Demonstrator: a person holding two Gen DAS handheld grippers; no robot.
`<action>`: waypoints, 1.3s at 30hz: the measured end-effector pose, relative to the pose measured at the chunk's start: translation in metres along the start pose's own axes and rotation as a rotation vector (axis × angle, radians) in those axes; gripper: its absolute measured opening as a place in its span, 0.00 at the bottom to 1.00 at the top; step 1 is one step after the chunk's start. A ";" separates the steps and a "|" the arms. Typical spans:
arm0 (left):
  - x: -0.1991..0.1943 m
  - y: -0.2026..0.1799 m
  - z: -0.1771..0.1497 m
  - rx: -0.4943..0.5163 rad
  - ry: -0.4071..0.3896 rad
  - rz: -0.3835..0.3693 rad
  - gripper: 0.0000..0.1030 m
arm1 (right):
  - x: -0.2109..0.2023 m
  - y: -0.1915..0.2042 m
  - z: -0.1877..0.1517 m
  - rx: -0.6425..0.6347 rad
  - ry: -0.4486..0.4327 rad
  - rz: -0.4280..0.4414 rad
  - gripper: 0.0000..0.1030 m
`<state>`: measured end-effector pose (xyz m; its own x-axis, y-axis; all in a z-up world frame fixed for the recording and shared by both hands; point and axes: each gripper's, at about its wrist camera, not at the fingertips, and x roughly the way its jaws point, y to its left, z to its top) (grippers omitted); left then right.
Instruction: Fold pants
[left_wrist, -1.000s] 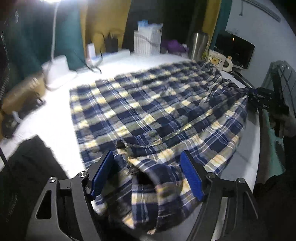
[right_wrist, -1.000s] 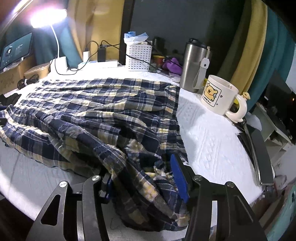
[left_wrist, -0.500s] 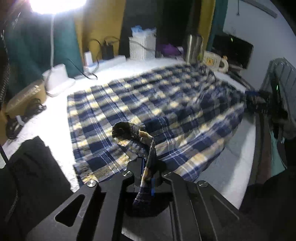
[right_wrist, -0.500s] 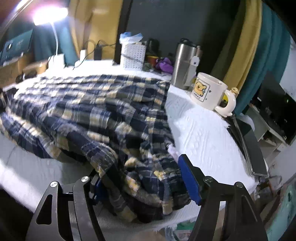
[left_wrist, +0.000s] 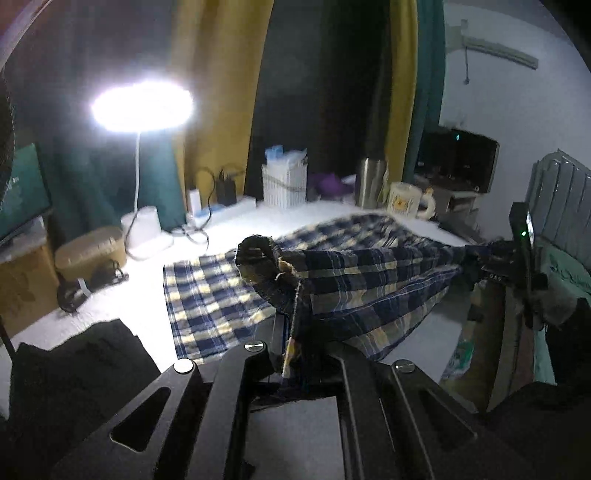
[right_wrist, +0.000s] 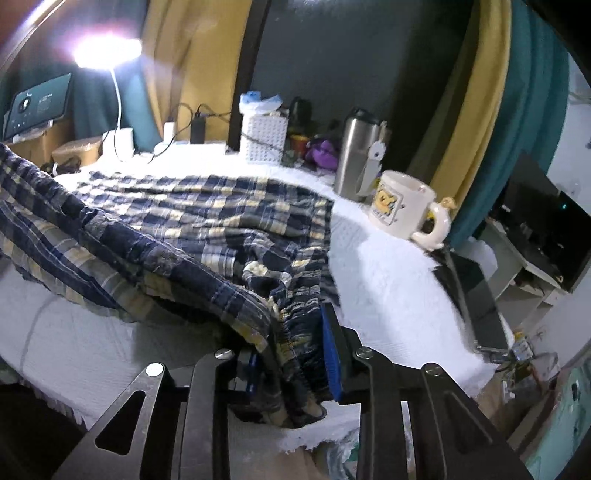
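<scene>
Blue and yellow plaid pants (left_wrist: 354, 280) lie across a white-covered table (left_wrist: 258, 221). My left gripper (left_wrist: 295, 354) is shut on the near leg hem, lifted off the table. My right gripper (right_wrist: 291, 354) is shut on the gathered waistband of the pants (right_wrist: 192, 221) near the table's front edge. It also shows at the right of the left wrist view (left_wrist: 509, 266), where the near edge of the cloth hangs stretched between the two grippers. The far half of the pants rests flat on the table.
A cream mug (right_wrist: 402, 206), a steel tumbler (right_wrist: 358, 155), a white basket (right_wrist: 264, 134) and chargers stand along the table's back. A lit lamp (left_wrist: 142, 107) stands at the back left. A dark tablet (right_wrist: 476, 295) lies at the right edge. Black cloth (left_wrist: 74, 369) lies near left.
My left gripper has shut on the leg hem and risen high with it. My right gripper has closed on the waistband and lifted it. The near edge of the pants has come off the table.
</scene>
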<state>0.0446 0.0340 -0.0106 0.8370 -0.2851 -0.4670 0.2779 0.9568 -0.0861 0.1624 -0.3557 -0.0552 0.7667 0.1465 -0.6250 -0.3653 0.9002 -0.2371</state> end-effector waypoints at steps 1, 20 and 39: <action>-0.006 -0.005 0.003 0.007 -0.016 0.001 0.03 | -0.005 -0.003 0.000 0.005 -0.006 -0.004 0.28; -0.018 -0.026 -0.017 -0.016 0.006 0.001 0.03 | -0.025 0.000 -0.035 -0.041 -0.027 -0.049 0.73; 0.051 0.033 -0.075 -0.207 0.229 -0.063 0.60 | -0.002 0.007 -0.033 -0.073 0.000 -0.062 0.75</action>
<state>0.0610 0.0550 -0.1034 0.6866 -0.3466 -0.6391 0.2042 0.9356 -0.2880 0.1408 -0.3629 -0.0808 0.7892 0.0911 -0.6073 -0.3542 0.8754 -0.3290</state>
